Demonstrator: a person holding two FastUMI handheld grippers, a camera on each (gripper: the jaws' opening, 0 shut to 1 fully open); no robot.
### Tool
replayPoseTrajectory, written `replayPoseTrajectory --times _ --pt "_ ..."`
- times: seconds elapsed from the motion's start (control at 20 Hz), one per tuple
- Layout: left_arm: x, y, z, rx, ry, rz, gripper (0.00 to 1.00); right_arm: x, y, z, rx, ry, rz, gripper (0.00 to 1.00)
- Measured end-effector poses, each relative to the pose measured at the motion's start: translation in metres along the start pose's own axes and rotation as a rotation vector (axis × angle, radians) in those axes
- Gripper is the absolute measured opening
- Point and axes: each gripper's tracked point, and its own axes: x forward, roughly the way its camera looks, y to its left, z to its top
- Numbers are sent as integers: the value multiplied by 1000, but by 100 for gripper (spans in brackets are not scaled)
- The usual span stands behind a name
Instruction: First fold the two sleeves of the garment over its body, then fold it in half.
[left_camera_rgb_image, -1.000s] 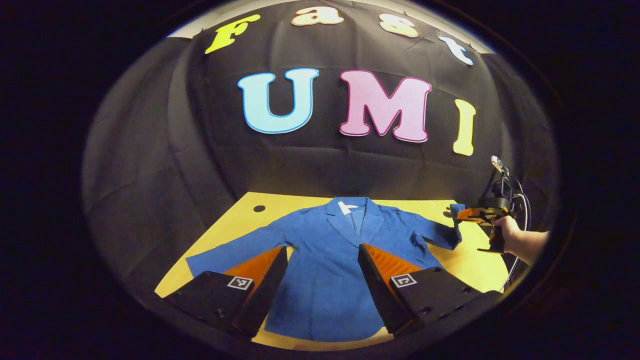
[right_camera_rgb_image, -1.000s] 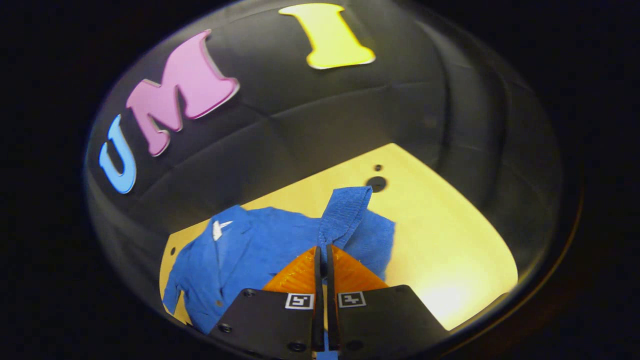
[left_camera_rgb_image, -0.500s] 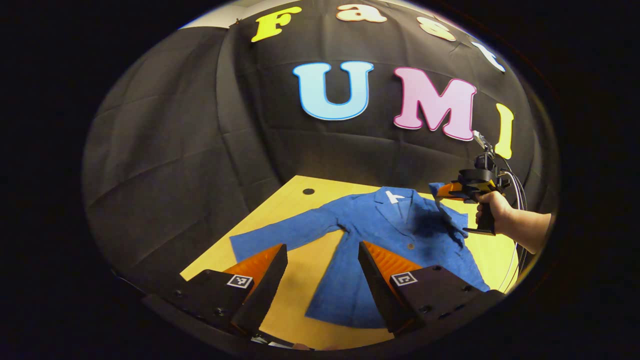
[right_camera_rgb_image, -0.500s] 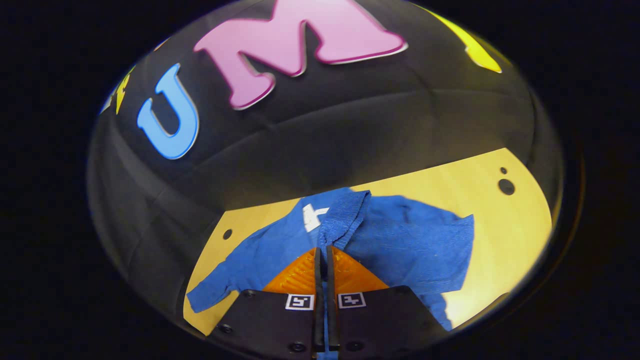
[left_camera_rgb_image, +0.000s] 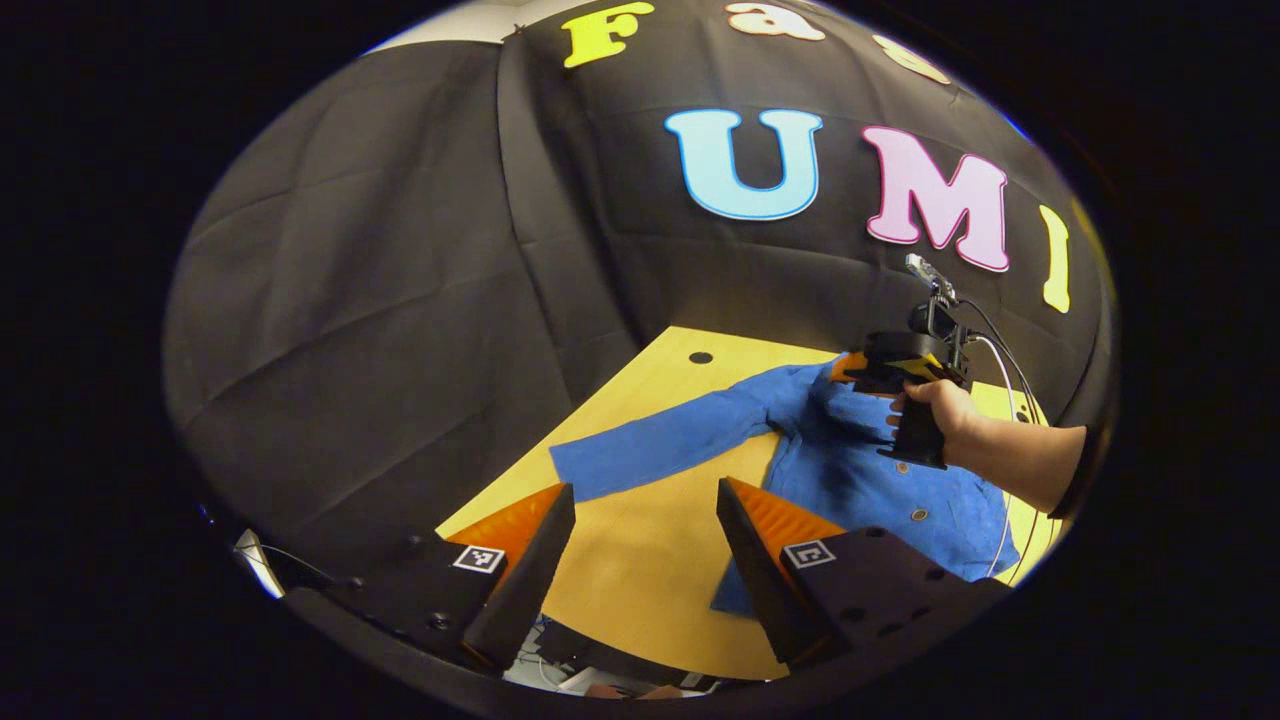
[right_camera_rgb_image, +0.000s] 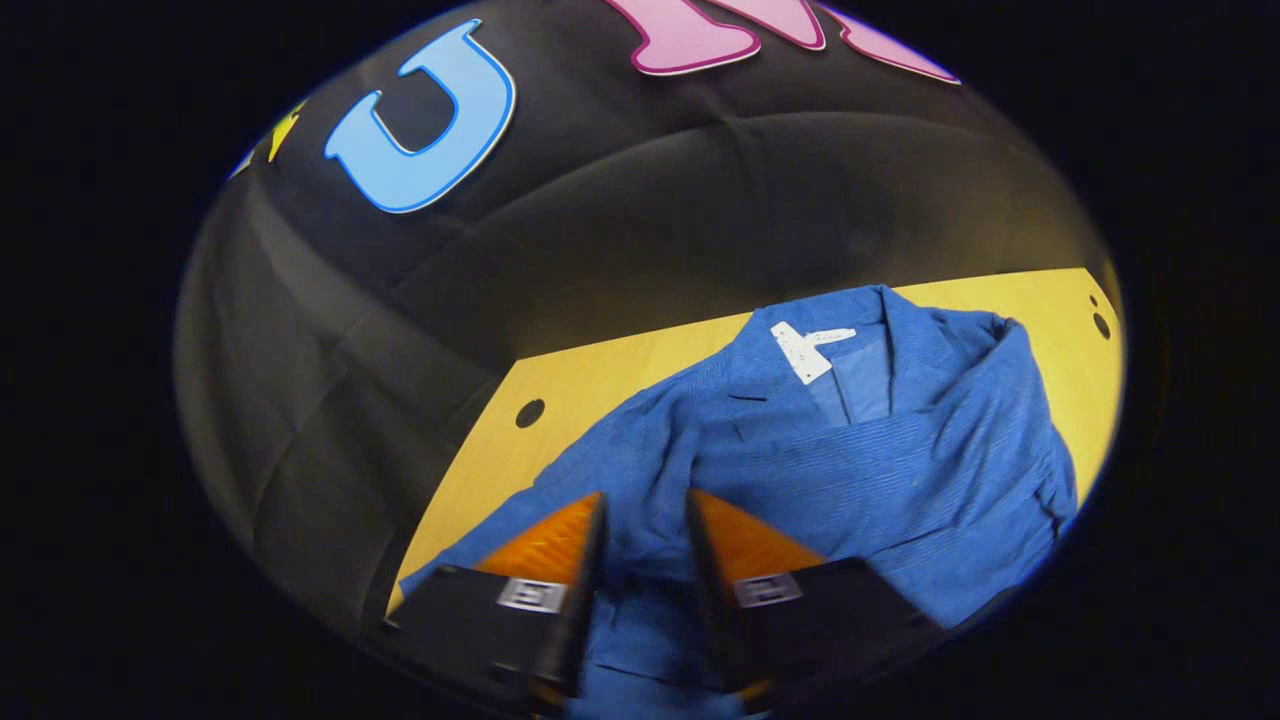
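Observation:
A blue jacket (left_camera_rgb_image: 900, 495) lies face up on the yellow table (left_camera_rgb_image: 640, 590). Its left sleeve (left_camera_rgb_image: 660, 448) stretches out flat toward the table's left edge. My left gripper (left_camera_rgb_image: 643, 488) hovers open just in front of that sleeve's cuff, holding nothing. A hand holds my right gripper (left_camera_rgb_image: 850, 368) over the jacket's chest. In the right gripper view the right sleeve (right_camera_rgb_image: 880, 470) lies folded across the jacket's body (right_camera_rgb_image: 640, 470), below the collar with its white label (right_camera_rgb_image: 805, 350). There my right gripper (right_camera_rgb_image: 645, 497) is open above the cloth, its fingers apart.
The black cloth wall rises close behind the table. A round hole (left_camera_rgb_image: 701, 357) marks the table's far left corner. Bare table (right_camera_rgb_image: 560, 390) lies left of the jacket. A cable trails from the right gripper's handle.
My right gripper carried the right sleeve across onto the jacket's body, then opened and let it go. My left gripper swung left, toward the outstretched left sleeve.

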Motion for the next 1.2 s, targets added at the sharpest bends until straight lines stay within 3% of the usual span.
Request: replayPoseTrajectory --times 0.05,0.1,0.2,0.25,0.5,0.65,0.85,1.0,1.2 --pt "4 0 -1 -6 4 0 82 3 -4 0 11 -8 -11 79" --pt "4 1 -1 -11 1 1 82 4 -7 1 15 -12 -23 89" --pt "2 3 -2 -19 -10 -10 84 -4 -11 5 -8 -27 -41 83" --pt "2 2 -1 -21 -15 -20 84 -9 -12 10 -31 -43 -49 95" --pt "10 -2 6 -18 -43 -64 84 -53 -24 18 -132 -89 -85 95" --pt "34 3 18 -81 -63 -74 84 -98 -33 35 -272 -220 -120 95" --pt "86 34 12 -84 -62 10 84 -180 -52 24 -442 -276 -188 95" --pt "139 57 1 -82 -21 80 84 -232 -63 0 -454 -277 -184 98" --pt "214 71 -12 -97 68 106 84 -283 -100 -32 -474 -242 -251 98"
